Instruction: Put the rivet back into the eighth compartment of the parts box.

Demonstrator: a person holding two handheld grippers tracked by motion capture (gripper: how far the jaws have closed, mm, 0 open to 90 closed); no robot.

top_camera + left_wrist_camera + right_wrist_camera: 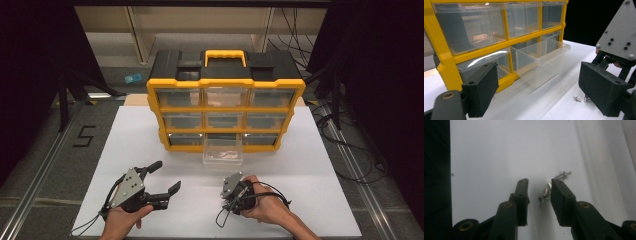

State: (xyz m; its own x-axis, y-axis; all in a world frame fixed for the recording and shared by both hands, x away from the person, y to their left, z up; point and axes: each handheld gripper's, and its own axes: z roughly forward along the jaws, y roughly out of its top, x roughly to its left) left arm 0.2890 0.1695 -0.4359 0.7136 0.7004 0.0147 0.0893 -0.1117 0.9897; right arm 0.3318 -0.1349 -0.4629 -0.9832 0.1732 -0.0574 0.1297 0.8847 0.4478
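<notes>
We found the right gripper (539,182) lowered over a small screw (545,194) on the white table (310,165), jaws apart around it, not yet pinching. The pulled-out drawer (223,150) awaited it; the left gripper (167,176) idled, jaws wide apart.

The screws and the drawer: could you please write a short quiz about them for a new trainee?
1. True or false: the right gripper has its jaws either side of a screw lying on the table.
2. How many drawers of the cabinet are pulled out?
3. The left gripper is: A) shut on a screw, B) open and holding nothing, C) shut on the drawer.

Key
1. True. The screw lies in the gap, and the pads do not yet pinch it. A second screw lies just beyond.
2. One, the clear middle drawer of the bottom row.
3. B.
</notes>
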